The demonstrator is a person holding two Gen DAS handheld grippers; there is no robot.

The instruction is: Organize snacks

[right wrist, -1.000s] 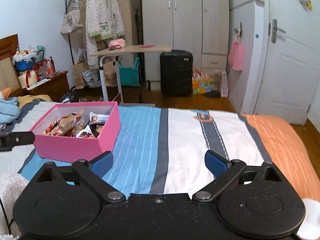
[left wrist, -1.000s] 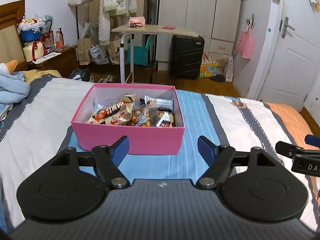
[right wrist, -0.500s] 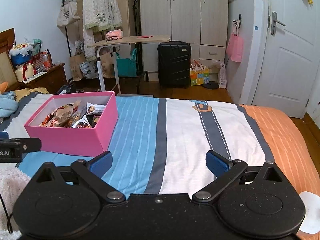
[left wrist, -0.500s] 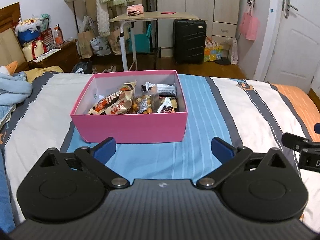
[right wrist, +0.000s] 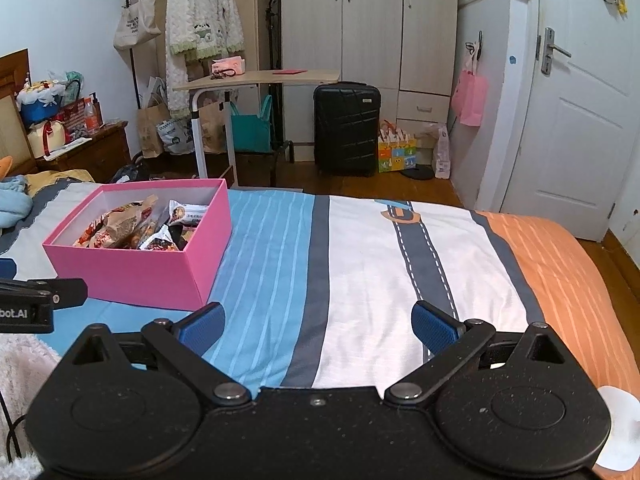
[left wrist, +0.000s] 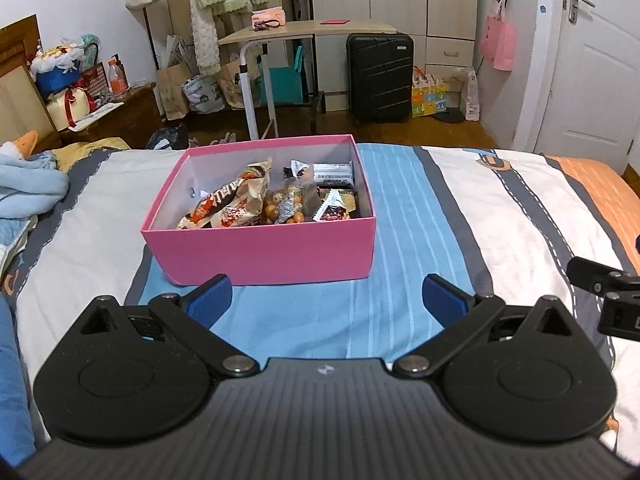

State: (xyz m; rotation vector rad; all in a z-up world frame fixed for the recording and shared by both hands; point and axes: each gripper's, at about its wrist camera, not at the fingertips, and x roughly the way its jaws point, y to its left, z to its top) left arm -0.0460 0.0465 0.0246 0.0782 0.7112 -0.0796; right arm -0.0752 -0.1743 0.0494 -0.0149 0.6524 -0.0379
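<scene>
Snacks (left wrist: 276,200): a heap of wrapped packets lay inside the pink box, filling its floor; some wrappers were brown and white, some dark, with a cluster of small orange-brown pieces in the middle.
Pink box (left wrist: 264,250): open-topped, it sat on the blue-striped part of the bed cover, straight ahead of the left gripper and to the left of the right gripper.
Left gripper (left wrist: 326,298): its 2 blue-padded fingers (left wrist: 210,300) stood spread wide with nothing between them, just short of the box's near wall and not touching it.
Right gripper (right wrist: 316,326): its 2 fingers were also wide apart and held nothing, above the white and grey stripes, well apart from the box.
Bed cover (right wrist: 360,264): striped blue, grey, white and orange.
Beyond the bed: a black suitcase (right wrist: 346,128) stood before a wardrobe (right wrist: 368,24).
</scene>
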